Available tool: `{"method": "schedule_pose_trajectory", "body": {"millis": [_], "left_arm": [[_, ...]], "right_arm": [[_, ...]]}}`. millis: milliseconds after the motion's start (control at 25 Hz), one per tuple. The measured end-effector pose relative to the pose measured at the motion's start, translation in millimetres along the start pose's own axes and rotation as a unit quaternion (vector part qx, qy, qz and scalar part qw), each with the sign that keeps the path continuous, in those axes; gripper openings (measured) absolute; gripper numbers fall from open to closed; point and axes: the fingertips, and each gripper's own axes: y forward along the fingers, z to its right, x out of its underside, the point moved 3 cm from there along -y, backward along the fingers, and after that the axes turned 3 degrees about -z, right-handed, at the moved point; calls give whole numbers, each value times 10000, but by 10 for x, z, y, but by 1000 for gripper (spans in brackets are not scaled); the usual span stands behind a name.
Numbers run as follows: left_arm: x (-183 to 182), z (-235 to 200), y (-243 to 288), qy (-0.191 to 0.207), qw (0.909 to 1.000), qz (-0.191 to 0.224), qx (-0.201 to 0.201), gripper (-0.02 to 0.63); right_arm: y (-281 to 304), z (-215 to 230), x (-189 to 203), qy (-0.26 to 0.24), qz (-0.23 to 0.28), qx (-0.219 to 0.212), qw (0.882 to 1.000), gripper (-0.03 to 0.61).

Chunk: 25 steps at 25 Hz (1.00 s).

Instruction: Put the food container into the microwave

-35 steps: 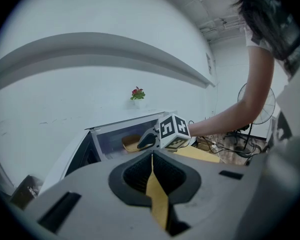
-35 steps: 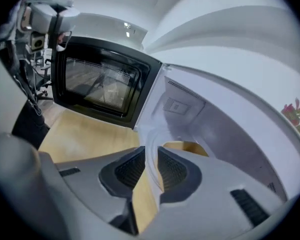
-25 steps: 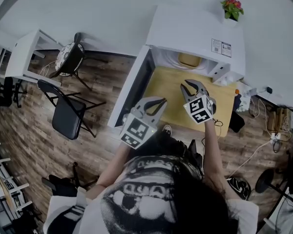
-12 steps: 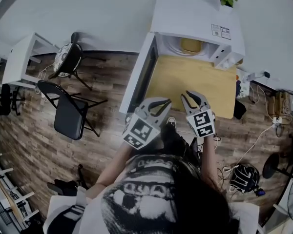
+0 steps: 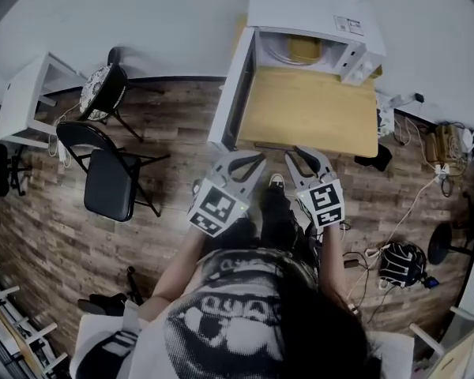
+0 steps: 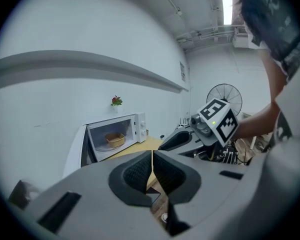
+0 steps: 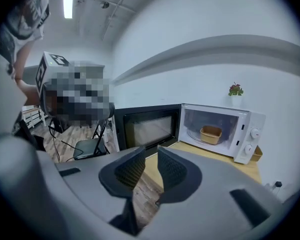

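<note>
The tan food container (image 5: 304, 48) (image 7: 210, 133) (image 6: 115, 139) sits on the turntable inside the white microwave (image 5: 316, 10) (image 7: 242, 129). The microwave door (image 5: 231, 93) (image 7: 145, 126) is swung wide to the left. Both grippers are held over the floor in front of the wooden table (image 5: 312, 117), well short of the microwave. My left gripper (image 5: 257, 160) (image 6: 152, 160) is shut, pads touching, nothing between them. My right gripper (image 5: 306, 155) (image 7: 150, 156) is open by a narrow gap and holds nothing.
A small potted flower (image 7: 235, 90) stands on the microwave. A black folding chair (image 5: 107, 184) and a round-seat chair (image 5: 103, 93) stand to the left, beside a white desk (image 5: 24, 101). Cables and a fan base (image 5: 450, 243) lie on the floor at right.
The view has backed away from the table. Both grippers have drawn back from above the tabletop to above the floor, and the microwave is farther off.
</note>
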Motion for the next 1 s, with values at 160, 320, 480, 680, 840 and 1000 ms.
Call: {"method": "schedule_pose_trajectory", "body": {"millis": [160,320,480,680,840,1000], "left_arm": [[156,158,-279,-6,10000,-34,38,8],[286,250,-505,-20,10000,-63,58,8],[389,288,-631,-22,9999,-73,90,8],[459,387,-664,-6,9997,-56,220,8],[476,485,-626,34,9993,-42,376,8],[458,580,-538,84,9985,-14,541,8]], "right_arm": [[-164,-351,48,160,69,3,9998,78],[-288,-626,83,222,103,51,9997,72],[-381,-793,117,266,139,140,9995,66],[-562,-882,151,360,199,332,9986,66],[-712,-904,184,465,240,502,9974,53],[-807,-887,296,616,185,607,9961,31]]}}
